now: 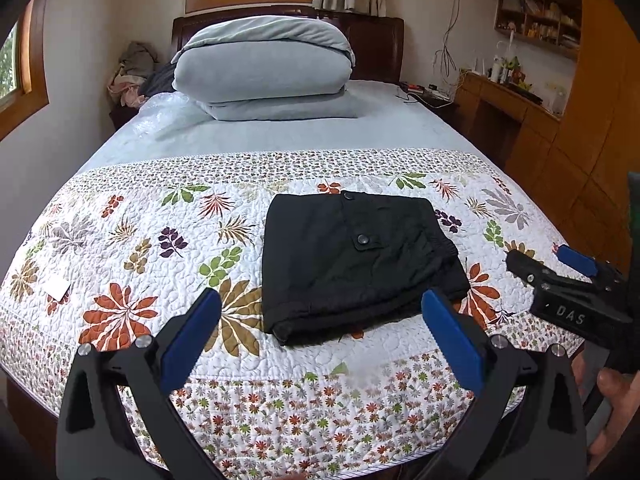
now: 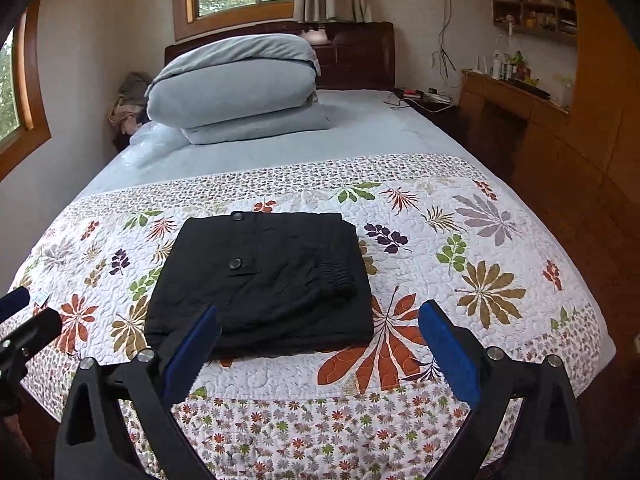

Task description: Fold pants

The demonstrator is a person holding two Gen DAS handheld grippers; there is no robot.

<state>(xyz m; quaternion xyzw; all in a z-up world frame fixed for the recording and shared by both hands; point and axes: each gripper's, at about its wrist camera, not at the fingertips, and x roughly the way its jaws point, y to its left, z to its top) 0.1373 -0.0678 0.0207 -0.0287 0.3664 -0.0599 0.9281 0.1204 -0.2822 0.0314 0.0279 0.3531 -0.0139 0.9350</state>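
Note:
Black pants [image 1: 352,260] [image 2: 264,280] lie folded into a compact square on the floral quilt [image 1: 160,248] [image 2: 460,248], with two round buttons showing on top. My left gripper [image 1: 320,320] is open, held above the quilt just short of the pants' near edge, nothing between its blue pads. My right gripper [image 2: 318,332] is also open and empty, hovering at the pants' near right corner. In the left wrist view the right gripper [image 1: 544,260] shows at the right edge, with a hand [image 1: 612,408] below it. The left gripper's tip [image 2: 24,320] shows at the left edge of the right wrist view.
A folded pale blue duvet [image 1: 260,68] [image 2: 232,92] sits at the head of the bed. A clothes pile [image 1: 132,72] lies at the back left. A wooden desk with bottles [image 1: 508,76] and shelves stands at the right. A small white tag [image 1: 58,288] lies on the quilt's left.

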